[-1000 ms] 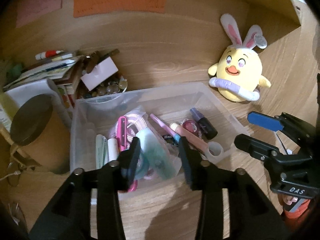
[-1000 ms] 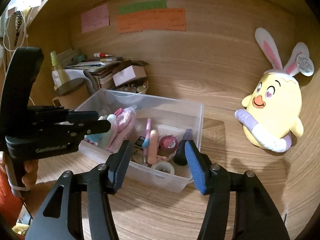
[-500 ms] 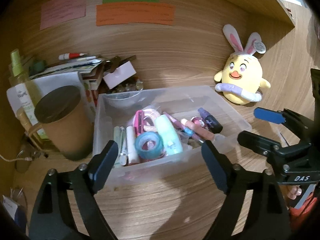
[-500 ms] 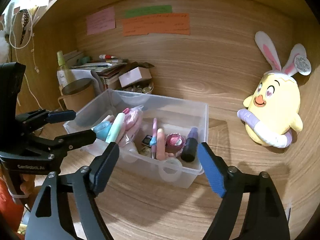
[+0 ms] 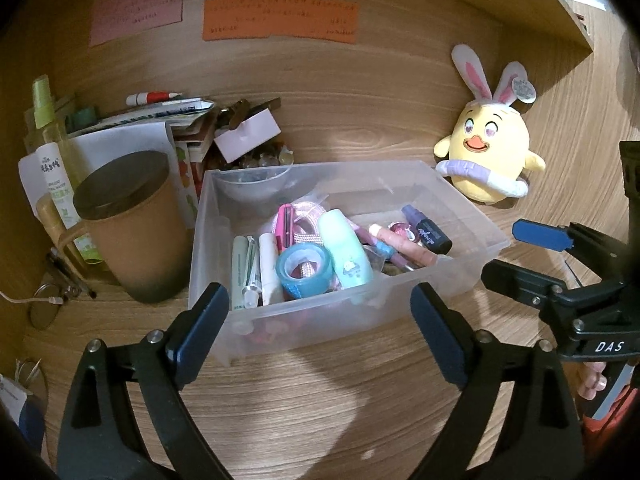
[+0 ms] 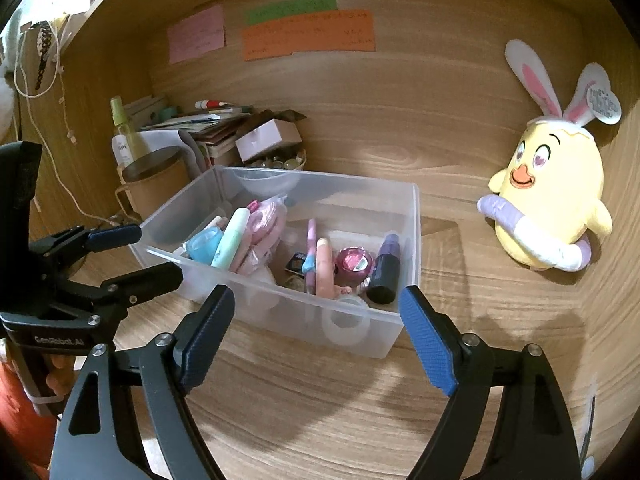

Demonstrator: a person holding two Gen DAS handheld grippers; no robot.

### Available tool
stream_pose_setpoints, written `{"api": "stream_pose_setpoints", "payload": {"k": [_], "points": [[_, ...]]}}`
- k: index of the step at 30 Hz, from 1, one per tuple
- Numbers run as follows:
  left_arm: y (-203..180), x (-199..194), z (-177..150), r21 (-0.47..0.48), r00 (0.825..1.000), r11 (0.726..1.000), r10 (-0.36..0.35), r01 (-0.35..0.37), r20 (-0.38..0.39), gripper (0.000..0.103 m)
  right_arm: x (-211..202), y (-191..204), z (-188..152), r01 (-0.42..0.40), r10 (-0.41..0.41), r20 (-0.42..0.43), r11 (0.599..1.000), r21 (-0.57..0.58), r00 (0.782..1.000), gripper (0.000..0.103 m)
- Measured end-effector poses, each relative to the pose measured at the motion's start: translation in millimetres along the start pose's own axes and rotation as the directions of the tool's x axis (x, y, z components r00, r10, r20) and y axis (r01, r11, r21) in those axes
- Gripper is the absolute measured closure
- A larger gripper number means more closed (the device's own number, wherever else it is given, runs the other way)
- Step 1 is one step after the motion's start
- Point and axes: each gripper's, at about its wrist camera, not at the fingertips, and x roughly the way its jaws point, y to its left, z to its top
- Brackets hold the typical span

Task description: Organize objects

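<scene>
— So, at what step? Looks like the pause after a drop-off: left gripper (image 5: 316, 316) spread wide and empty, hanging just short of the clear bin's (image 5: 472, 270) near wall; right gripper (image 6: 316, 318) likewise gaping, holding nothing.

— And the goods? Already inside the bin on the desk (image 5: 320, 400): blue tape roll (image 5: 303, 270) beside the mint tube (image 5: 346, 254), pink stick (image 6: 324, 268), dark purple bottle (image 6: 386, 270) toward the right end.

— Next move? Probably hunting for another stray item (nothing loose in front, only the brown mug (image 5: 132, 228) and the plush chick (image 5: 490, 160) flanking the bin). Calls for swinging toward the clutter at the left, then lining the pads (image 5: 198, 330) around something small.

— Changed against a second ago? Left gripper then narrowed over the mint tube and tape roll, deep in the bin; now pulled back and opened. Right one widened too.
</scene>
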Motion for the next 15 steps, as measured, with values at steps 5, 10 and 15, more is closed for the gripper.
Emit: {"api": "stream_pose_setpoints", "payload": {"k": [5, 10, 15], "points": [[-0.1, -0.4, -0.2, -0.003, 1.000, 1.000, -0.003, 0.003, -0.001, 0.009, 0.4, -2.2, -0.4, -0.001, 0.001, -0.003, 1.000, 0.005, 1.000, 0.021], [-0.3, -2.7, 0.2, -0.010, 1.000, 1.000, -0.009, 0.009, -0.001, 0.009, -1.0, -0.2, -1.2, -0.006, 0.006, -0.001, 1.000, -0.001, 1.000, 0.021], [-1.5, -7.6, 0.9, -0.005, 1.000, 1.000, -0.010, 0.010, 0.016, 0.009, -4.5, 0.7, -1.6, -0.010, 0.010, 0.007, 1.000, -0.002, 1.000, 0.020]]}}
